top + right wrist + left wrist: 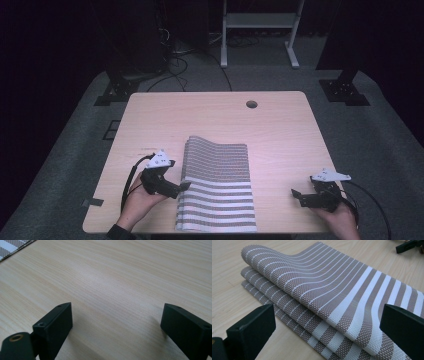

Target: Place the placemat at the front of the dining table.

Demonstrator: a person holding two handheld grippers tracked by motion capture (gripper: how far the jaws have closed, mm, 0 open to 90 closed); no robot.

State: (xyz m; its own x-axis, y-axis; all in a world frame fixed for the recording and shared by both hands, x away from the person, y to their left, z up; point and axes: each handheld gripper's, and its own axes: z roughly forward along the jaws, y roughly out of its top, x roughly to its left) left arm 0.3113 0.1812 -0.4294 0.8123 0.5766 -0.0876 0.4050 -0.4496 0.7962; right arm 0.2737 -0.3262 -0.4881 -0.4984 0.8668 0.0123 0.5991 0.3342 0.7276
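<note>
A light wooden table (280, 125) with rounded corners and a small round cable hole (251, 104) near its far edge. It stands on grey carpet (385, 145). Behind it, a white metal frame (257, 22), black stand bases (345, 90) and loose cables (175, 60).

1. The mat (216, 187) (332, 297) is woven, with brown and white stripes.
2. It is folded in layers, top layer bulging at the far fold.
3. It lies at the table's near edge, centre.
</note>
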